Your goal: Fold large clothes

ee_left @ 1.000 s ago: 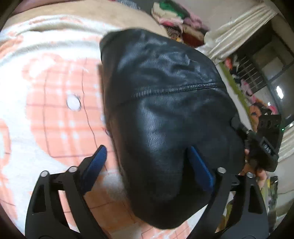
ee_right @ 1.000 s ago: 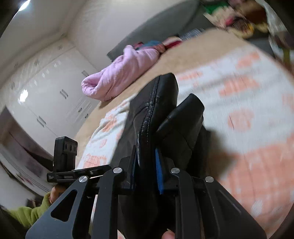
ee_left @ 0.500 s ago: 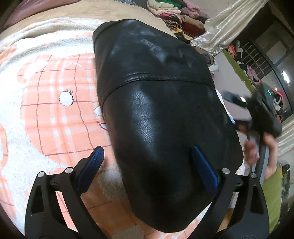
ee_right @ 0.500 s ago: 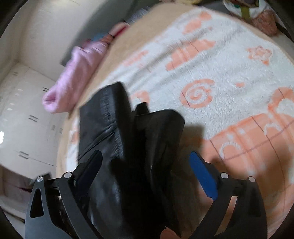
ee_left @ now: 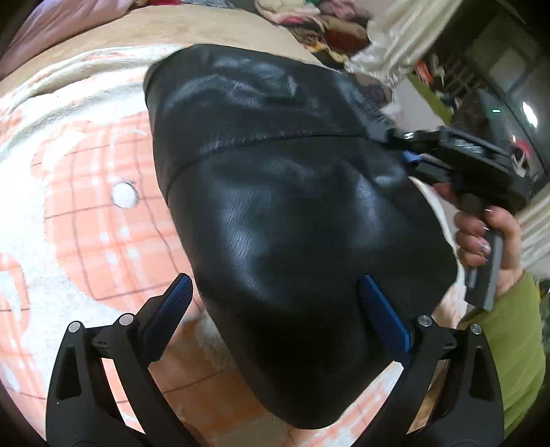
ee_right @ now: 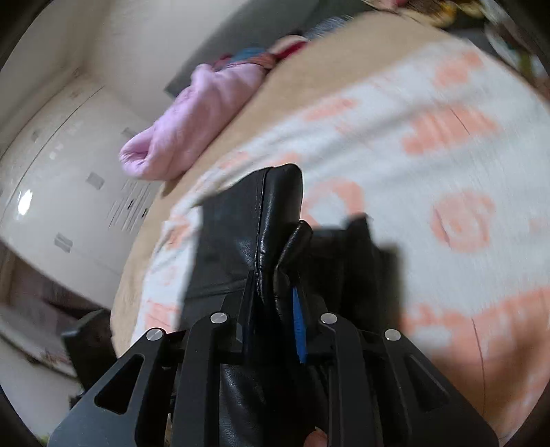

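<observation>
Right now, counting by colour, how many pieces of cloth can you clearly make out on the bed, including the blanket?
Black: 1, the leather jacket, pinched by the right gripper.
Pink: 1, the fleece garment lying near the wall.
White and orange: 1, the blanket under the jacket.
Total: 3. The heap of mixed clothes beyond the bed is too blurred to count.

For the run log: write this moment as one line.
left claw: open over black leather jacket | right claw: shut on jacket edge | surface: peach-white blanket | fold: unfinished

A white-and-orange fleece blanket (ee_left: pixel 68 213) covers the bed, with a pink garment (ee_right: pixel 192 117) beside it.
</observation>
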`<state>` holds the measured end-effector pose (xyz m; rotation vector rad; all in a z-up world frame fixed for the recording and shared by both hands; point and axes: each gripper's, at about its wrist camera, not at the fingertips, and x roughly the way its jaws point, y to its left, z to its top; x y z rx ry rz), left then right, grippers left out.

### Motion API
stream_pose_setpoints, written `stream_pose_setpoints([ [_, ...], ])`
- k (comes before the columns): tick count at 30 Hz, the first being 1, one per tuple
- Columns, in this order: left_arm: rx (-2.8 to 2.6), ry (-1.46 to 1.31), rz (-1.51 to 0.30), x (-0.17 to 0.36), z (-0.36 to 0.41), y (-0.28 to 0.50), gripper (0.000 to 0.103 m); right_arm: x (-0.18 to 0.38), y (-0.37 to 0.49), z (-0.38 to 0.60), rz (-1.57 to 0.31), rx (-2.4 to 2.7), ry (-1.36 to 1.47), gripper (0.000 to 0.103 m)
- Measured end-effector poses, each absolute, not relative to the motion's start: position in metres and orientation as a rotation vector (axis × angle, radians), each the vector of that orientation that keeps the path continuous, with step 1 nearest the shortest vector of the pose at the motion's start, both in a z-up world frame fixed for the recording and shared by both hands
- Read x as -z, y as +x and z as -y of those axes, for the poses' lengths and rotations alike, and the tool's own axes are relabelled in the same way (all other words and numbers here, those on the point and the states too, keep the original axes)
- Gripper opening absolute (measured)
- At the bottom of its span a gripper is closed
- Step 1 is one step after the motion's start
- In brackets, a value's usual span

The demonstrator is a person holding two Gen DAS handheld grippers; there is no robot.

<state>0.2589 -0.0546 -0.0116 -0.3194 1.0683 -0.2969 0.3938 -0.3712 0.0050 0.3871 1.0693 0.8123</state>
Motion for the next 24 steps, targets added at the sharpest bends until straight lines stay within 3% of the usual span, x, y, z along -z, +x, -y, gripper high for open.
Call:
stream_pose_setpoints([
  [5,0.31,-0.326,-1.067,0.017,0.063,0.261,0.091,0.016,0.384,0.4,-1.029,-0.763,0.45,0.022],
  [8,0.292,-0.304,-1.055,0.015,0.065,0.262,0.091,0.012,0.374,0.394,-0.991,-0.71,0.396,0.034],
  [10,0.284,-0.295,-1.054,0.012,0.069,0.26,0.091,0.005,0.374,0.39,-0.954,-0.69,0.371,0.045],
  [11,0.278,-0.296,-1.052,0.012,0.069,0.26,0.091,0.001,0.371,0.39,-0.944,-0.676,0.358,0.056],
  [13,0.276,-0.301,-1.049,0.012,0.07,0.26,0.091,-0.005,0.36,0.391,-0.917,-0.679,0.344,0.065],
  [14,0.274,-0.302,-1.047,0.011,0.069,0.26,0.091,-0.01,0.355,0.393,-0.901,-0.675,0.339,0.078],
  [18,0.266,-0.299,-1.035,0.013,0.066,0.252,0.091,-0.026,0.334,0.4,-0.843,-0.681,0.332,0.093],
  [24,0.249,-0.276,-1.016,0.009,0.071,0.247,0.091,-0.023,0.305,0.404,-0.874,-0.671,0.314,0.093],
])
